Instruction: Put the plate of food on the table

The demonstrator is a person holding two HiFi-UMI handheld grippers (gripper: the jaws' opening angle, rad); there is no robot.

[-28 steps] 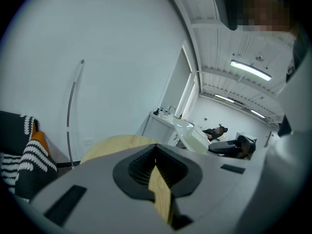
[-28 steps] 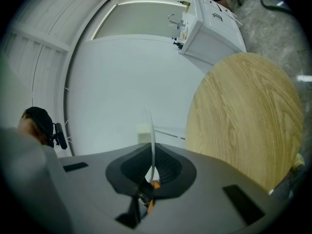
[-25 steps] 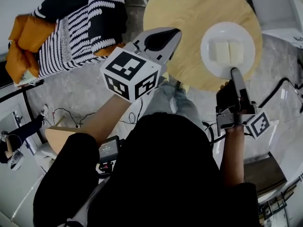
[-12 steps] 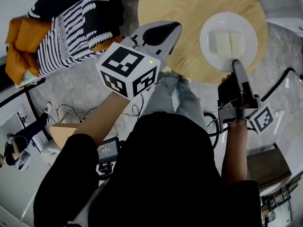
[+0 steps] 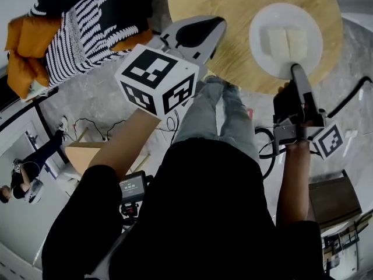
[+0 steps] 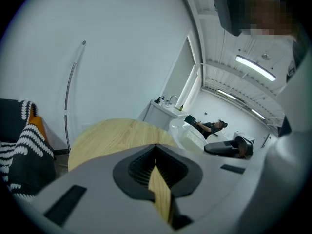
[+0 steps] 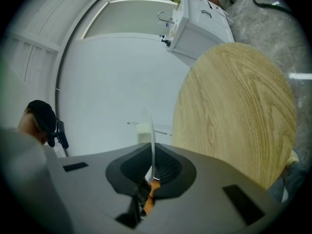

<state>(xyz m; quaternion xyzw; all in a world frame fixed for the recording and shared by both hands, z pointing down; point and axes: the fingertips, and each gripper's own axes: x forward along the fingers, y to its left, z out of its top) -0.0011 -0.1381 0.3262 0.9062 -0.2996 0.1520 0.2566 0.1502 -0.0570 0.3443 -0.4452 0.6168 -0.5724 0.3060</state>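
Even bright indoor light; heavy fisheye distortion, dark corners.

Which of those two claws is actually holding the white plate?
The right claw, pinching the near rim of the plate over the round table. The left claw is closed on nothing, away from the plate.

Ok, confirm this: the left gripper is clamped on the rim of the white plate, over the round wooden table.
Wrong side: the right gripper is clamped on the rim of the white plate, over the round wooden table. The head view shows it; the left gripper is off the plate.
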